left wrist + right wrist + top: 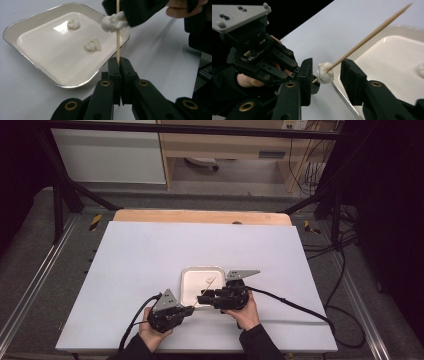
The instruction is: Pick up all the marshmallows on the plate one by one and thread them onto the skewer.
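My left gripper [119, 62] is shut on the lower end of a thin wooden skewer [117, 35] that points up over the tray's edge. A small white fluffy lump [113, 22] is threaded on the skewer. In the right gripper view this lump [325, 73] sits between the spread jaws of my right gripper [328, 72], which is open; the left jaw is close beside it. The white tray [7, 37] holds two more white lumps [73, 24] [92, 45]. From above, the left gripper [189, 309] and the right gripper [202, 296] meet at the tray's [186, 270] near edge.
The tray lies near the front middle of a white table top [150, 250]. Black cables [295, 306] trail from both grippers toward the front and right. A wooden strip [200, 216] borders the far edge, with a metal frame around the table.
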A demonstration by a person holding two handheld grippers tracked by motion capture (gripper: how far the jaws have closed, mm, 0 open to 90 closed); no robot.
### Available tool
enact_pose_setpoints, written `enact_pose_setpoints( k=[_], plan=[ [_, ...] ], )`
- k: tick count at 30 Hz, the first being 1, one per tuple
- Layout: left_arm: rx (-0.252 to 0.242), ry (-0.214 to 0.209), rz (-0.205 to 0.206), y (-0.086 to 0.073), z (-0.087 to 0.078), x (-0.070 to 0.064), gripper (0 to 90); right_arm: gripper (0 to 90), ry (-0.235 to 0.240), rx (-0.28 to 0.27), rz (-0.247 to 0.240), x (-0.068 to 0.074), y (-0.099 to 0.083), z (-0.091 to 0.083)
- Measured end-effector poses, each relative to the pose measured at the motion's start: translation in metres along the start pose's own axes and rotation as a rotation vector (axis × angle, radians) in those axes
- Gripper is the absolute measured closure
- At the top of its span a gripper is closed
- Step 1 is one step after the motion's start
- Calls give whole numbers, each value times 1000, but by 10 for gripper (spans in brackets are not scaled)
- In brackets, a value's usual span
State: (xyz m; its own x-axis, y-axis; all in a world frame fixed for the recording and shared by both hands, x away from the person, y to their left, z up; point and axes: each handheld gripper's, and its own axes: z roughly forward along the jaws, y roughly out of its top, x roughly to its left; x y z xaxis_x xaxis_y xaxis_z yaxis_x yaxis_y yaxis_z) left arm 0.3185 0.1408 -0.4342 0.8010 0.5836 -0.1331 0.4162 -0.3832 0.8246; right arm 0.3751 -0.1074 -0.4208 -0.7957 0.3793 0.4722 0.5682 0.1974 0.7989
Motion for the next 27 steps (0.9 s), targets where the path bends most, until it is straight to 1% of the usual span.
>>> enact_pose_setpoints(
  k=[2, 4, 6, 7, 14, 16, 18, 19, 22, 27],
  plan=[
    [-2, 4, -4, 0, -2, 2, 887, 538, -27, -12, -26, 2, 4, -6],
    [-3, 10, -13, 0, -4, 4, 887, 462, -65, -14, -53, 4, 6, -11],
    [-4, 16, -19, -1, -6, 7, 887, 407, -98, -10, -82, 4, 7, -15],
    [-6, 17, -21, -1, -7, 7, 886, 366, -113, -4, -92, 3, 7, -16],
    [-3, 35, -33, -2, -12, 13, 886, 216, -193, 47, -134, -4, 5, -13],
    [-5, 35, -39, -2, -12, 15, 886, 172, -224, 60, -147, -6, 4, -11],
    [-3, 40, -41, -3, -13, 17, 886, 135, -249, 74, -155, -8, 3, -9],
    [-2, 39, -43, -3, -13, 18, 886, 121, -256, 81, -164, -10, 3, -8],
    [-1, 42, -54, -3, -14, 20, 887, 91, -275, 103, -169, -14, 3, -5],
    [2, 43, -56, -3, -14, 22, 886, 74, -310, 135, -173, -19, 3, -3]
  ],
)
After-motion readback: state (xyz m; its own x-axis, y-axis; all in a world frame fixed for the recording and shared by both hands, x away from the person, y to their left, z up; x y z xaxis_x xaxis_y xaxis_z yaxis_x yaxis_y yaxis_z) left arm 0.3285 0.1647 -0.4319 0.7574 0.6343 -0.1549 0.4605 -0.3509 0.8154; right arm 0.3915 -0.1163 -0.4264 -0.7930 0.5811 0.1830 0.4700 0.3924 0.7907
